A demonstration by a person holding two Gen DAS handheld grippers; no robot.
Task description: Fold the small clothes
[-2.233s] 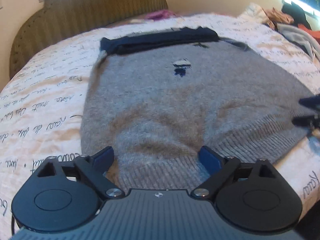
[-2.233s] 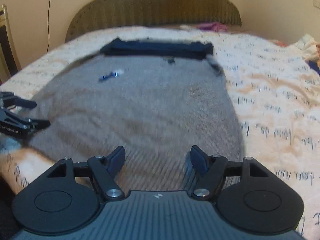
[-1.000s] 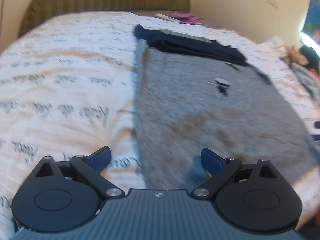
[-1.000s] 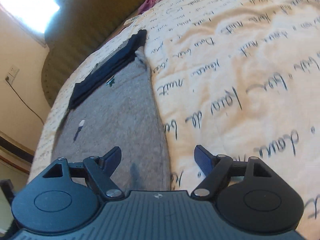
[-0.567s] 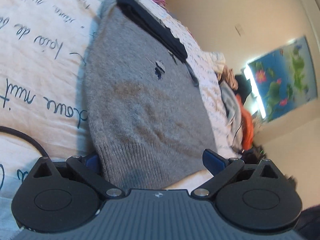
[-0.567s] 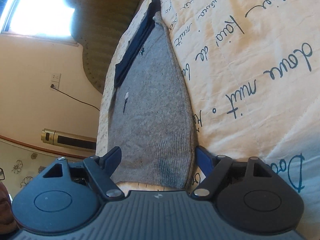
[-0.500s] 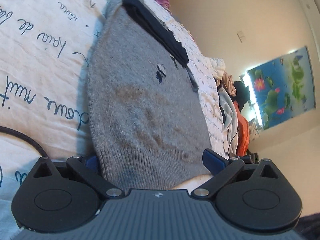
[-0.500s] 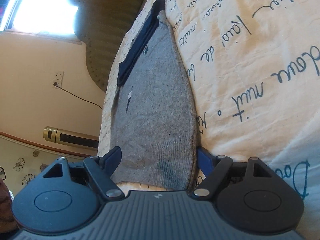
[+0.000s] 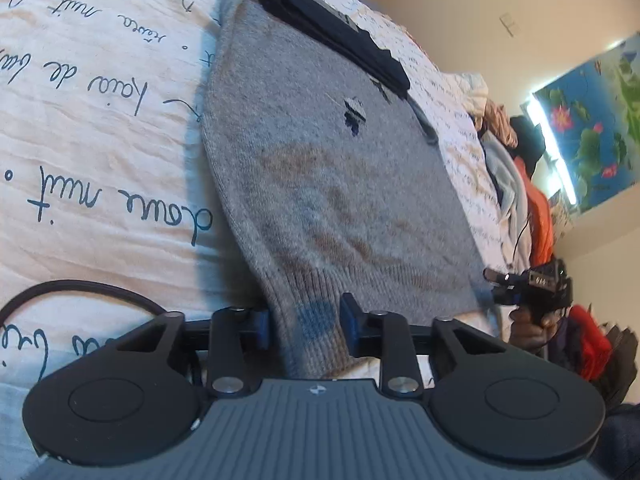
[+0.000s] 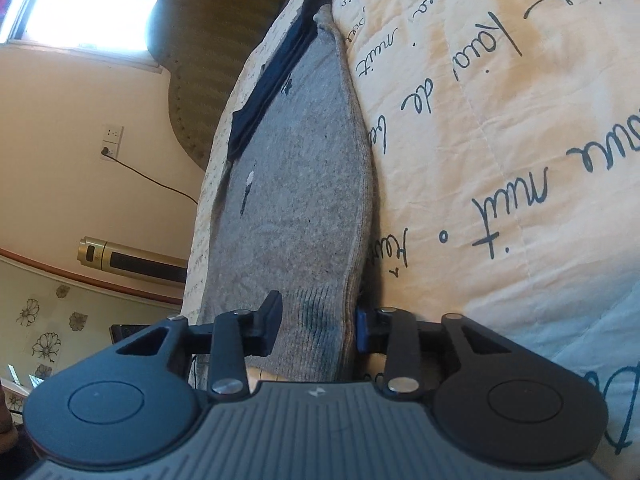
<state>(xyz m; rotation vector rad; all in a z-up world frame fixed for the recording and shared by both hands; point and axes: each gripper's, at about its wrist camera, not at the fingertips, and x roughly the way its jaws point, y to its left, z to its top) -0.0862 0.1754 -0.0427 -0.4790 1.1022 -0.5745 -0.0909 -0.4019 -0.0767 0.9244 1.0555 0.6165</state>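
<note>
Left wrist view, grey sweater (image 9: 340,184) spread on the bed (image 9: 100,120), ribbed near hem pinched at opposite corners by left hand-held gripper (image 9: 306,322) and right hand-held gripper (image 10: 318,326), both clenched on it.

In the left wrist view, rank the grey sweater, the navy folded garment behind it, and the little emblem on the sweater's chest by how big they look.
1. Grey sweater: largest by far, though nearest the camera.
2. Navy folded garment: a narrower band; it lies farther off, so its true size is unsure.
3. Emblem: smallest.
</note>
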